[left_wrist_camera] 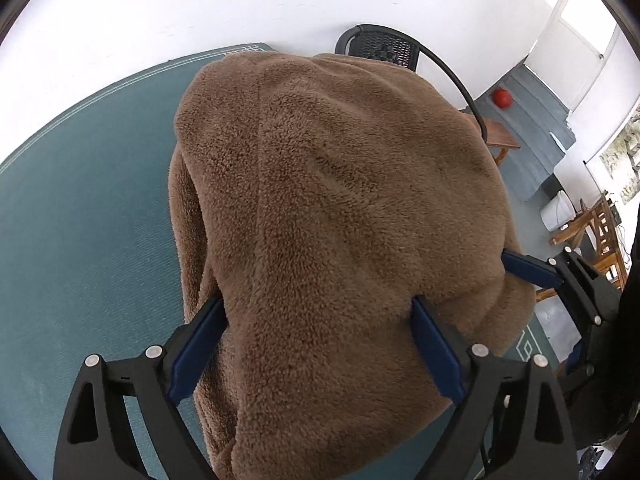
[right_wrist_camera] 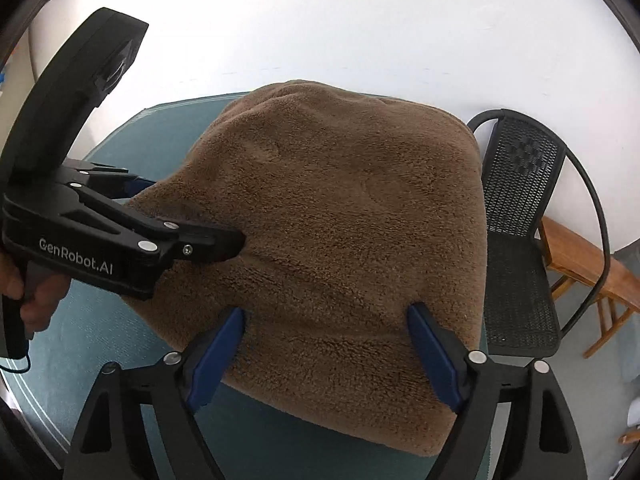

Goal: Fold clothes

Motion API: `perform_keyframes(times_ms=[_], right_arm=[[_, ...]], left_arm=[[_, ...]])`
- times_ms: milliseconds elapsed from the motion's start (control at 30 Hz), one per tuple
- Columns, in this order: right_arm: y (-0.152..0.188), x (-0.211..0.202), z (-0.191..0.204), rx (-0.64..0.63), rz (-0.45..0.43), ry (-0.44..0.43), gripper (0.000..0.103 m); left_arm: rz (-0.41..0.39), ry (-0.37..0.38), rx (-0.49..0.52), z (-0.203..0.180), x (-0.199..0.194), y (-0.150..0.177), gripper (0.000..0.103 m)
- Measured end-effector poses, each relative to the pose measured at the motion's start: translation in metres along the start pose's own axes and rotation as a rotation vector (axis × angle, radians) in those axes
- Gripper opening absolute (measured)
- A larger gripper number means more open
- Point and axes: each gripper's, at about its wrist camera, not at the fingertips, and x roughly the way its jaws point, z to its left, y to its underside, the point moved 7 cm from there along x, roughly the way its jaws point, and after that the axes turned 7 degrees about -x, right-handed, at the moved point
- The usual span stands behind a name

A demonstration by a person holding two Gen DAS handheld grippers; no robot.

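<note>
Left tongs (left_wrist_camera: 320,328): spread wide, blue pads pressed against either side of a bulge of brown fleece; whether they actually pinch any cloth cannot be told, since the pad tips sink into the pile.
Right tongs (right_wrist_camera: 326,336): likewise wide apart, pads resting on the near part of the fleece, tips half buried.
Fleece garment (left_wrist_camera: 340,200): brown, thick, folded into a rounded slab directly ahead of both tongs; its near hem runs under them and is cut off in the left view.
Bench (left_wrist_camera: 80,220): teal cover with pale border lines, showing left of the left tongs; most of it is hidden beneath the fleece.
Left tongs from the right view (right_wrist_camera: 224,216): come in from the left, tips lost in the cloth.
Hand (right_wrist_camera: 36,300): only partly visible at the frame edge, gripping the handle.
Black chair (right_wrist_camera: 520,240): beyond the right tongs, just past the fleece.
Wooden stool (right_wrist_camera: 580,260): behind the chair, partly blocked.
Red ball (left_wrist_camera: 502,98): far off, small.
</note>
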Motion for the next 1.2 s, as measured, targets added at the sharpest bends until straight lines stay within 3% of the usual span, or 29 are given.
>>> perform_keyframes(times_ms=[67, 300, 500, 667, 833, 1200], right_arm=[[0.002, -0.007, 0.002, 0.014, 0.009, 0.0, 0.102], [0.008, -0.03, 0.008, 0.064, 0.042, 0.0, 0.102], [0.013, -0.053, 0.013, 0.111, 0.068, 0.007, 0.102], [0.034, -0.092, 0.027, 0.163, 0.101, 0.095, 0.102], [0.033, -0.106, 0.029, 0.281, 0.113, 0.122, 0.102], [0.027, -0.117, 0.03, 0.307, 0.103, 0.214, 0.102]], left_arm=[[0.01, -0.018, 0.001, -0.004, 0.005, -0.005, 0.097], [0.048, -0.129, 0.004, -0.008, -0.008, -0.01, 0.102], [0.02, -0.127, 0.011, -0.021, -0.037, -0.016, 0.102], [0.006, -0.16, 0.029, -0.029, -0.055, -0.024, 0.102], [-0.018, -0.12, 0.035, -0.026, -0.085, -0.011, 0.102], [-0.035, -0.08, 0.078, -0.046, -0.108, -0.007, 0.102]])
